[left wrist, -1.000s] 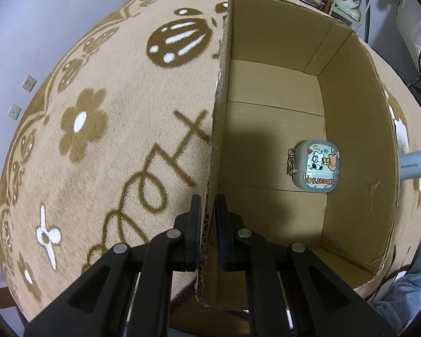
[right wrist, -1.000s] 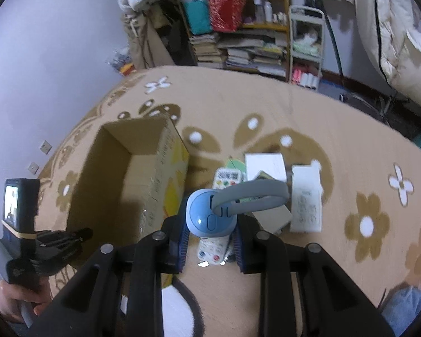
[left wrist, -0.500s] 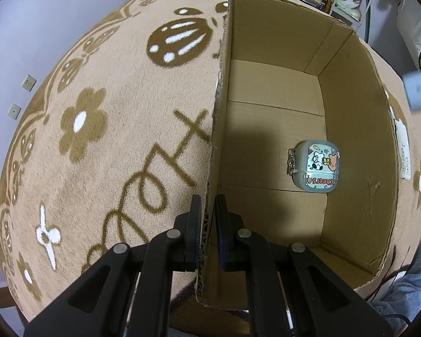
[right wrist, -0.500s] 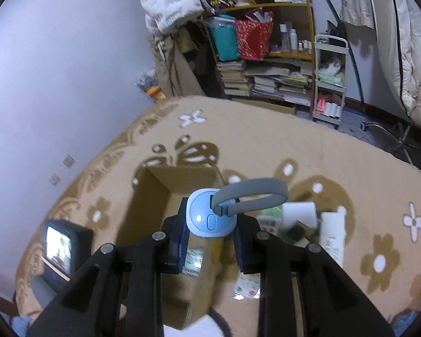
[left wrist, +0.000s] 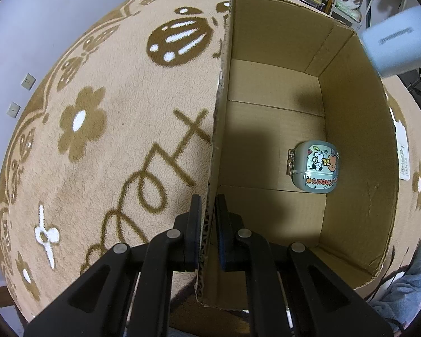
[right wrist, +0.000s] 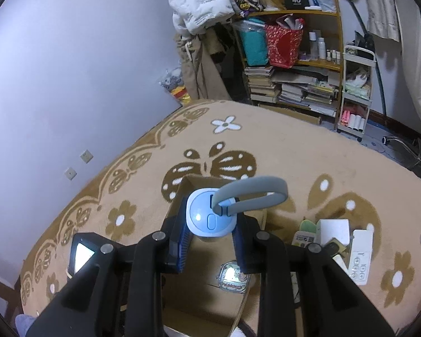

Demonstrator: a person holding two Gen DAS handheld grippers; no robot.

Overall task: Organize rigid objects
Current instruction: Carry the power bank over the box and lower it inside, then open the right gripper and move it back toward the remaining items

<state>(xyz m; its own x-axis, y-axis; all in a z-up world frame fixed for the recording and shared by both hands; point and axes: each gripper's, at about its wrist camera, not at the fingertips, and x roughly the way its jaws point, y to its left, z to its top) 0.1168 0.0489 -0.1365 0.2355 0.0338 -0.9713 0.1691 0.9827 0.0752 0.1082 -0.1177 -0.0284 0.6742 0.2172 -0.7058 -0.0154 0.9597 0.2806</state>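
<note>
We hold a blue device over the cardboard box.

The round blue device (right wrist: 210,215) with its grey loop sits clamped in our right gripper (right wrist: 210,245) fingers, above the cardboard box (left wrist: 353,118). A cartoon-printed case (left wrist: 317,167) lies inside at 3 o'clock. Our left gripper (left wrist: 208,221) pinches the box's wall at 6 o'clock, on the flowered rug (left wrist: 103,129).

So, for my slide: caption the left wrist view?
Left gripper clamps the cardboard box wall; a cartoon case lies inside.
</note>
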